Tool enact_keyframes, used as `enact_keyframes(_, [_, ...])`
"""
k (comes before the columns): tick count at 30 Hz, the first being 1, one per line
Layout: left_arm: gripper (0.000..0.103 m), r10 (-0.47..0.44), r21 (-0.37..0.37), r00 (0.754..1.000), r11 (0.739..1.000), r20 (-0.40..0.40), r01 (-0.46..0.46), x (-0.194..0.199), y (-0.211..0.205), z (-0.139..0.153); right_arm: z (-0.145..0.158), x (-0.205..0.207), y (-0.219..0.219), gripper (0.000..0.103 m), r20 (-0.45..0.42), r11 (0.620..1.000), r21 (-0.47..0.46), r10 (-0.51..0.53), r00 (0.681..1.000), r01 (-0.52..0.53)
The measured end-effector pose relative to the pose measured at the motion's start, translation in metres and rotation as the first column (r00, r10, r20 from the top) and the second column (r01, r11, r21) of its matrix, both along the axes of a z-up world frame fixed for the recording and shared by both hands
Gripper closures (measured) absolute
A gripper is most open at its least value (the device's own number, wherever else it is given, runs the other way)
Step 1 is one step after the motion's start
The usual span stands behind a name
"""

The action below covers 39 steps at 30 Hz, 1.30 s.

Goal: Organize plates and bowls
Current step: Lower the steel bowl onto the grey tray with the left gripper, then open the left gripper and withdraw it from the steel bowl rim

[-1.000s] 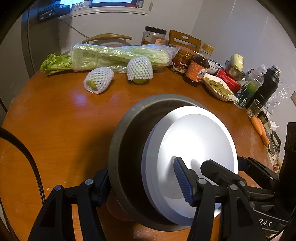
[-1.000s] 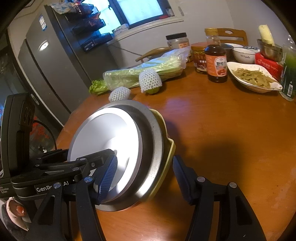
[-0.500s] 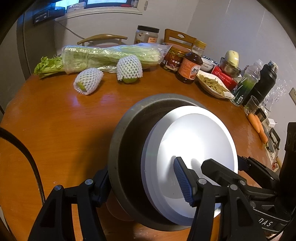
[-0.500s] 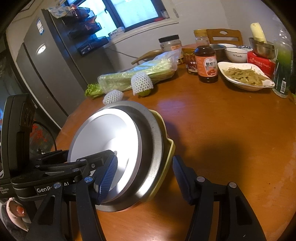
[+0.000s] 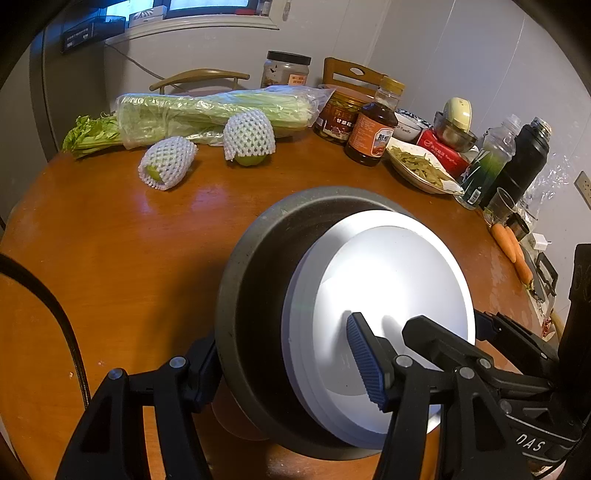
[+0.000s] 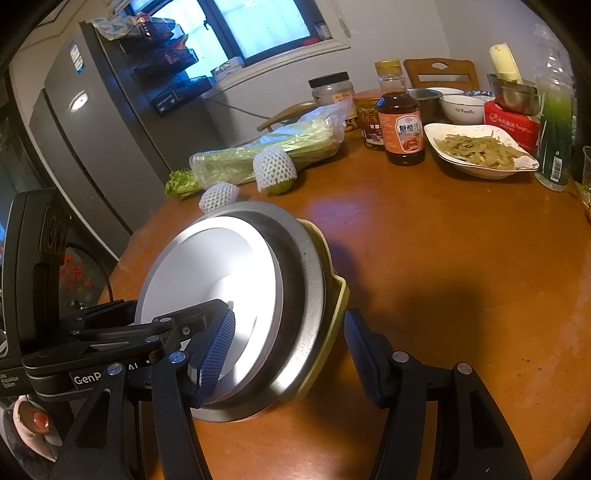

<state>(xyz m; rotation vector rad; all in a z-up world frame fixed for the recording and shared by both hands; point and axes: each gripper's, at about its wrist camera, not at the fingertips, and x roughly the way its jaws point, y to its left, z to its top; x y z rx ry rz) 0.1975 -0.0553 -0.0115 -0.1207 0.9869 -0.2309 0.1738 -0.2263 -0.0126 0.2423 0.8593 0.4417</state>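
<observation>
Each hand-held gripper, left (image 5: pixel 284 363) and right (image 6: pixel 291 349), clamps the tilted plate stack (image 5: pixel 332 295) between its fingers.

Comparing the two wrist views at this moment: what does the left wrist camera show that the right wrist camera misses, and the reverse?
Only the left wrist view shows the carrots, the black flask and a wall socket.

Only the right wrist view shows the fridge, the window and a yellow-green dish at the back of the stack.

Both show the white plate nested in the grey bowl, clamped by the left gripper and right gripper, plus the bagged celery and sauce bottle.
</observation>
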Motion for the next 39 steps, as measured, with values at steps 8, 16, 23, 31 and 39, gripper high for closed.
enact_keyframes(8, [0.041, 0.000, -0.001, 1.000, 1.000, 0.001, 0.000, 0.000, 0.000, 0.000, 0.001, 0.000, 0.000, 0.041, 0.004, 1.000, -0.008, -0.002, 1.000, 0.002])
enact_keyframes(16, [0.041, -0.003, -0.006, 1.000, 1.000, 0.007, 0.003, -0.002, 0.000, 0.001, 0.001, -0.001, 0.001, 0.041, 0.006, 1.000, -0.018, -0.006, 1.000, 0.006])
enact_keyframes(23, [0.041, -0.009, -0.020, 0.999, 1.000, 0.033, 0.010, -0.004, 0.004, 0.004, 0.003, -0.001, 0.001, 0.040, 0.000, 1.000, -0.019, -0.018, 1.000, 0.018])
enact_keyframes(31, [0.041, 0.002, -0.013, 0.998, 1.000, 0.061, -0.001, -0.006, 0.010, 0.010, 0.011, -0.004, 0.004, 0.040, 0.018, 0.998, -0.044, -0.036, 0.999, 0.037])
enact_keyframes(39, [0.040, 0.031, -0.012, 0.994, 0.999, 0.104, -0.030, -0.018, 0.024, 0.021, 0.023, -0.017, 0.004, 0.040, 0.064, 0.995, -0.083, -0.056, 0.996, 0.061])
